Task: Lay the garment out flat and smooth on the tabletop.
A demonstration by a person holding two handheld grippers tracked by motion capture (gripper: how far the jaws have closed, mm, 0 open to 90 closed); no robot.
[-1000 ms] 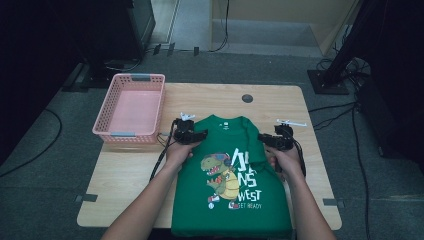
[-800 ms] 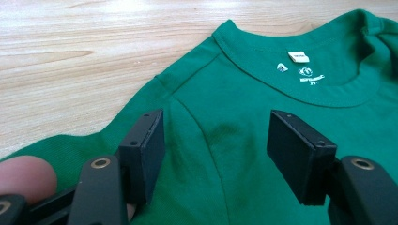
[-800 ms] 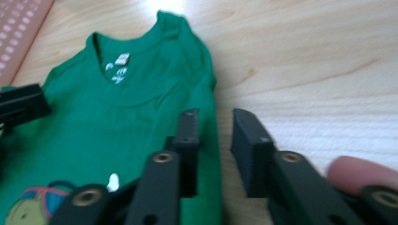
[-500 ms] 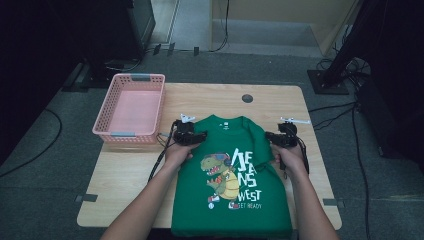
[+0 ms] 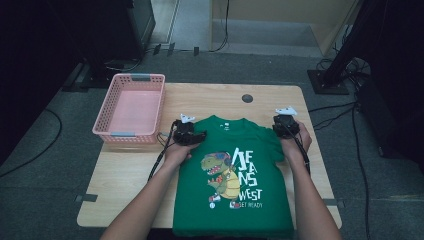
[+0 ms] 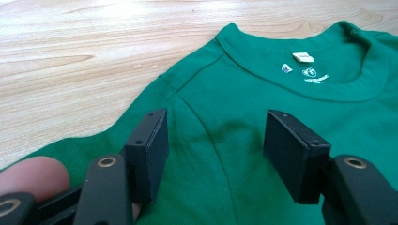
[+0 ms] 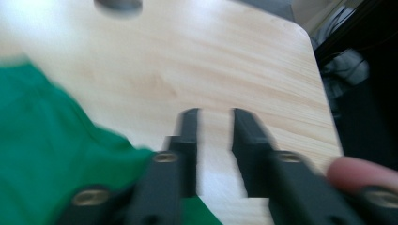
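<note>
Since half a second ago, my right gripper (image 5: 285,121) has slid outward toward the right edge of the frame, off the shirt's shoulder and over bare wood, while my left gripper (image 5: 188,134) has hardly shifted. The green shirt (image 5: 232,185) lies flat, print up, in the lower middle of the high view, its collar toward the top of the frame and its hem at the bottom edge of the table (image 5: 220,100), so its long axis runs straight up and down the picture. In the left gripper view my jaws stand wide apart over the fabric of the shoulder, low above it, with the collar (image 6: 305,89) up and to the right of them; nothing is pinched between them. In the right gripper view the picture is blurred, but the jaws stand narrow with a slim gap, wood showing through it, and the shirt's sleeve (image 7: 56,154) lies to the left and below them. So the cloth is directly under my left gripper and just beside my right one, toward the middle of the frame. I judge the next move as a matter of bringing the right gripper back inward to the sleeve edge, since the left is already the nearer. The pink basket (image 5: 131,107) sits at the upper left, well apart from both.
</note>
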